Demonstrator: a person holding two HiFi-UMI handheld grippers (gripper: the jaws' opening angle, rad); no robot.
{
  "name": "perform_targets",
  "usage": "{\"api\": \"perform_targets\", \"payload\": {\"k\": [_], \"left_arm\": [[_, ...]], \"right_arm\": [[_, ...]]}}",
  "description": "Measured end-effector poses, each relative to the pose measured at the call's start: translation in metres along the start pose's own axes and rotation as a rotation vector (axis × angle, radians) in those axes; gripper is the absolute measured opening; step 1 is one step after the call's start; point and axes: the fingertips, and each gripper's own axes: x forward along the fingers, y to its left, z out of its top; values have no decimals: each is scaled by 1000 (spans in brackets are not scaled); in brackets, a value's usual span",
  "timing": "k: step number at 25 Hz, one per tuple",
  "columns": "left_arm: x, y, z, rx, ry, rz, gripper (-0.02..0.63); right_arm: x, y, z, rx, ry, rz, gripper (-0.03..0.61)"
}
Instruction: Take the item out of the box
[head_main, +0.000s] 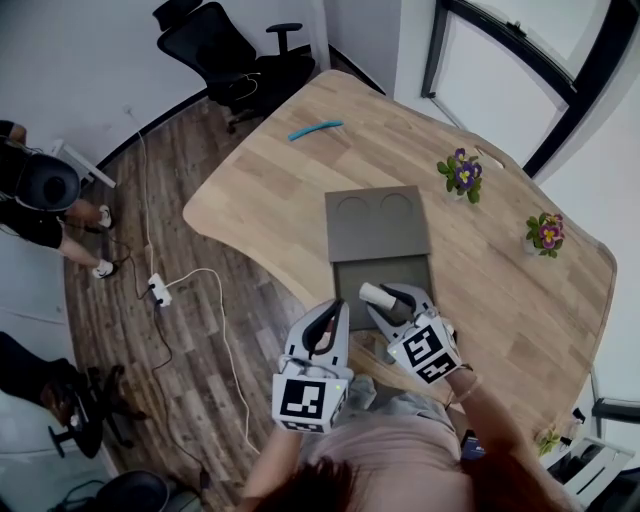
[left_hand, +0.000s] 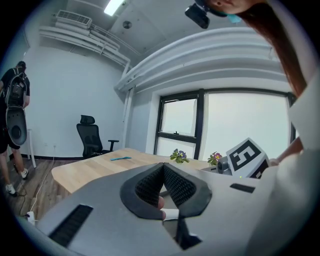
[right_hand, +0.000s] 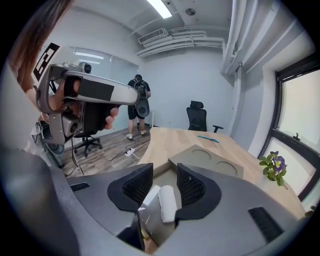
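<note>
Bright even light, fisheye-warped edges

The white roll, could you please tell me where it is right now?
In the head view, the white roll lies at the near end of the open grey box, between the parted jaws of the right tool.

A flat grey rectangular box (head_main: 345, 275) lies open on the light wooden table (head_main: 290, 190), close to the edge nearest the person. Its lid (head_main: 377, 222) is folded back flat on the far side and shows two shallow round recesses side by side. The tray half is plain grey inside. A small white cylindrical roll (head_main: 376, 294) sits over the tray's near end, lengthwise between the parted jaws of the right gripper (head_main: 391, 297). It lies close against one pad and clear of the other. Whether it rests on the tray floor cannot be told. A thin white flat piece (right_hand: 148, 195) lies just beside it.
</note>
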Motion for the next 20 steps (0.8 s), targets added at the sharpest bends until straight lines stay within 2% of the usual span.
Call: {"api": "perform_targets", "payload": {"k": [13, 20], "left_arm": [[21, 14, -22, -80, 7, 49, 0], [22, 20, -30, -105, 20, 71, 0]], "right_arm": [[47, -4, -60, -19, 155, 109, 145], [65, -3, -82, -42, 229, 139, 158]]}}
